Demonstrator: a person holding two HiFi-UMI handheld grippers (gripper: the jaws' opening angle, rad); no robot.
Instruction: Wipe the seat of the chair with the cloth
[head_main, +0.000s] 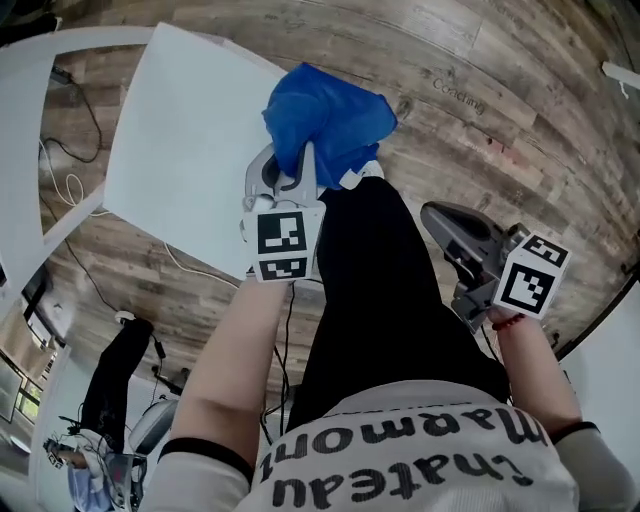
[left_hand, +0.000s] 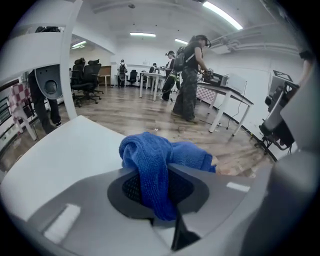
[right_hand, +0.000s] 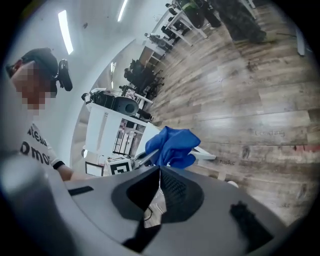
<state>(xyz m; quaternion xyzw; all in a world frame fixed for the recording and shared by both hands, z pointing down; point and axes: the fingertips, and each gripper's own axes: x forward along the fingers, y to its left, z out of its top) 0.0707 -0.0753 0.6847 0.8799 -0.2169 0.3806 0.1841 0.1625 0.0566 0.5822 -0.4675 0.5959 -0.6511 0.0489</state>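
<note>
The blue cloth (head_main: 325, 120) hangs bunched over the near right corner of the white chair seat (head_main: 190, 130). My left gripper (head_main: 292, 178) is shut on it from the near side. In the left gripper view a fold of the cloth (left_hand: 150, 160) is pinched between the jaws, with the seat (left_hand: 65, 155) spreading out to the left. My right gripper (head_main: 432, 212) hovers over the wooden floor to the right of the seat, shut with nothing in it. Its own view shows the jaws meeting (right_hand: 160, 172), with the cloth (right_hand: 175, 145) and the left gripper (right_hand: 142, 157) beyond them.
The person's black trouser leg (head_main: 380, 300) stands between the two grippers. A white chair frame (head_main: 30, 120) and cables (head_main: 70, 170) lie left of the seat. Farther off are standing people (left_hand: 190, 75), office chairs (left_hand: 85, 75) and desks (left_hand: 225, 95) on the wooden floor (head_main: 500, 110).
</note>
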